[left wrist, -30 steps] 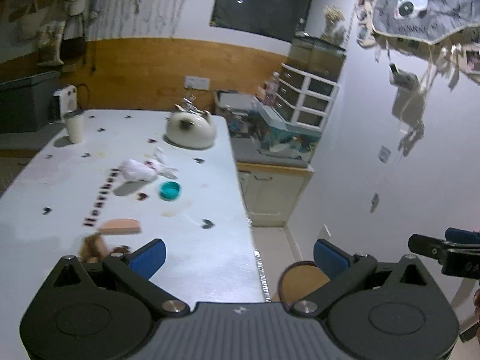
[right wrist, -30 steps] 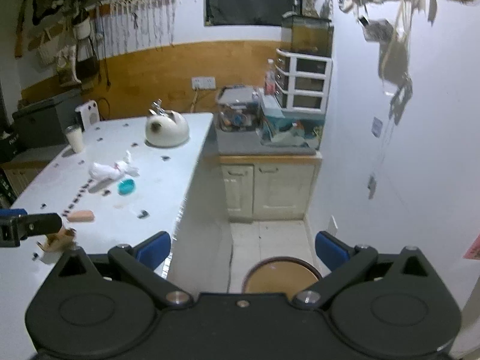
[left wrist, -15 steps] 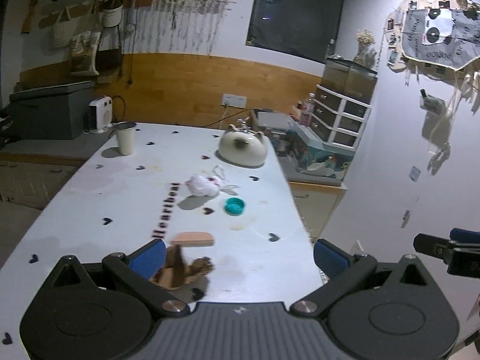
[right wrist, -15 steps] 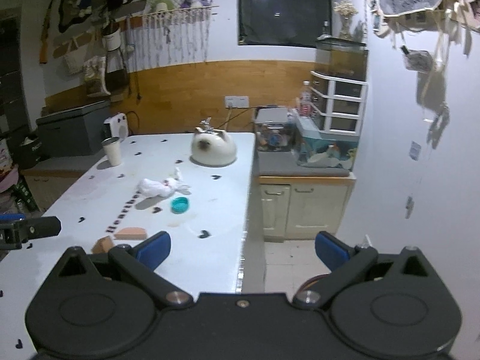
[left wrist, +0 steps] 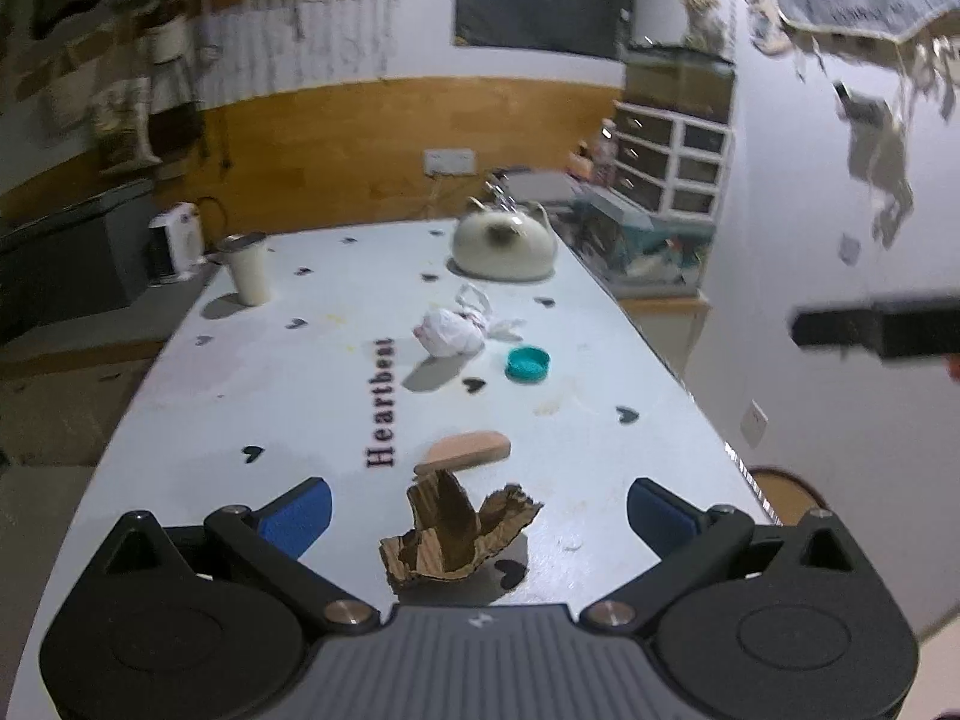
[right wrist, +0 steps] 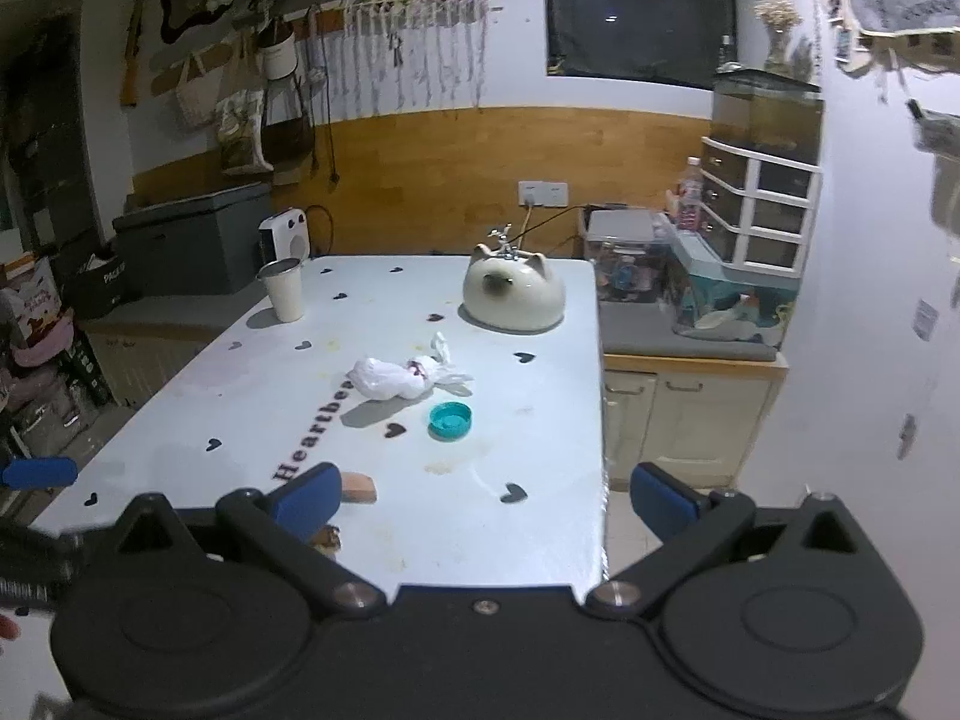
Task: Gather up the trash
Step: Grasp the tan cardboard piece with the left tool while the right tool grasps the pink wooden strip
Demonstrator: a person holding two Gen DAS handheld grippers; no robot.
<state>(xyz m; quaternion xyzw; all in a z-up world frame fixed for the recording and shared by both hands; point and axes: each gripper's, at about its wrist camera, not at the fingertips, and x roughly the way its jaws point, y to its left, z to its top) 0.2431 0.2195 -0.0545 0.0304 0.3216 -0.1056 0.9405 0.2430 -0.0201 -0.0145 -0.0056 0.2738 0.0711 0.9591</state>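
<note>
A torn brown cardboard scrap (left wrist: 456, 534) lies on the white table (left wrist: 240, 396) between the open fingers of my left gripper (left wrist: 477, 510), near the front edge. Beyond it lie a pink sponge-like piece (left wrist: 468, 450), a crumpled white plastic bag (left wrist: 450, 330) and a teal bottle cap (left wrist: 527, 363). In the right wrist view the bag (right wrist: 396, 378), the cap (right wrist: 450, 421) and the pink piece (right wrist: 359, 487) lie ahead of my open, empty right gripper (right wrist: 486, 495). The cardboard is mostly hidden behind its left finger.
A cream cat-shaped kettle (right wrist: 513, 294) and a white cup (right wrist: 283, 294) stand at the table's far end. A low cabinet (right wrist: 684, 414) with boxes stands right of the table. A round brown bin (left wrist: 786, 492) sits on the floor by the table's right edge.
Both grippers have swung left and moved over the table. The cardboard scrap now lies centred between the left gripper's fingers. Both stay open.
</note>
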